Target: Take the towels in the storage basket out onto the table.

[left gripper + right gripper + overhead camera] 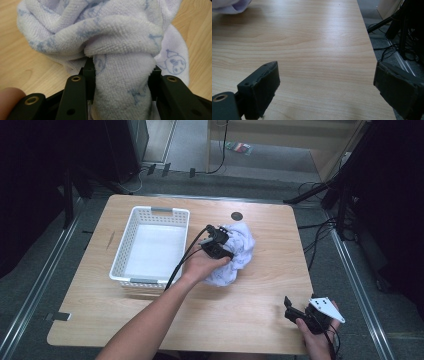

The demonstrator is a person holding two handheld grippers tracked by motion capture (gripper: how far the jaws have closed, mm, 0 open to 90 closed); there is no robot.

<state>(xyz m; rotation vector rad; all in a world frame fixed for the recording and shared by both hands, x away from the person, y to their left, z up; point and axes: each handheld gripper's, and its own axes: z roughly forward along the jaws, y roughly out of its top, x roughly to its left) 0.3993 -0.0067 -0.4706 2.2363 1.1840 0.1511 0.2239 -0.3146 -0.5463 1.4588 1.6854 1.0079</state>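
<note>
Bare table [260,295] lies open between the towel [232,255] and the right gripper [295,312], and along the near edge. The basket [150,245] blocks the left half, with only narrow strips of table round it. The left gripper [217,242] and its forearm cross the middle. The gap between basket and towel is slim.

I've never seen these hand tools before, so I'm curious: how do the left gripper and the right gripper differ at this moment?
The left gripper has its jaws closed on a fold of the white towel; the right gripper has its jaws wide apart with nothing between them. The left one is at the middle of the table, beside the white basket; the right one is near the table's front right corner. Both are black and hand-held.
</note>
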